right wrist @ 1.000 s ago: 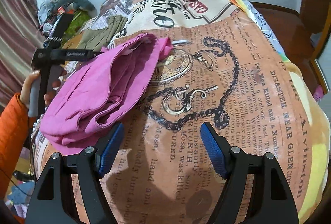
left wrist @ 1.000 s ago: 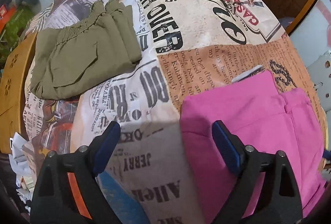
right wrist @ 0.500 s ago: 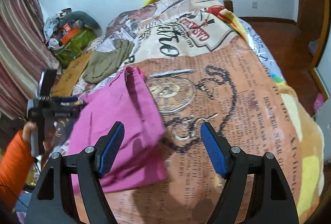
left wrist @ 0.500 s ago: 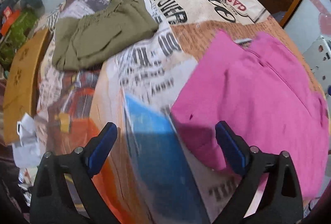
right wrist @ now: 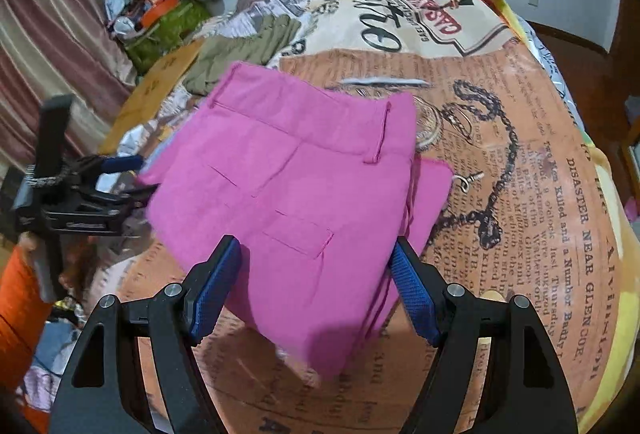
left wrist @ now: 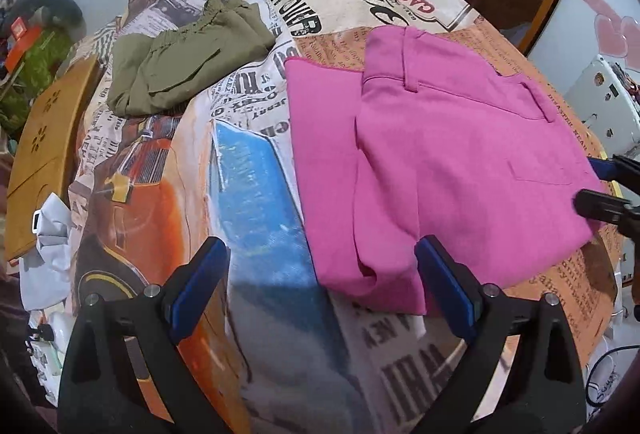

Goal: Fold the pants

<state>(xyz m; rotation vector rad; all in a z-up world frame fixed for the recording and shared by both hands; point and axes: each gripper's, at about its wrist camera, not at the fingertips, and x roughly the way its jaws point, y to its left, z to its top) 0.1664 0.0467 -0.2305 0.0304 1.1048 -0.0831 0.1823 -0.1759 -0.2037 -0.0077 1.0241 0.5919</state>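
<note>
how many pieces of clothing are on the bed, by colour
pink pants: 1
olive green pants: 1
total: 2 on the printed blanket
left claw and right claw are both open, holding nothing

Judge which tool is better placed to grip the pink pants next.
Right, probably. The right tool is open with the pink pants edge between its fingers; the open left tool mostly spans bare blanket.
</note>
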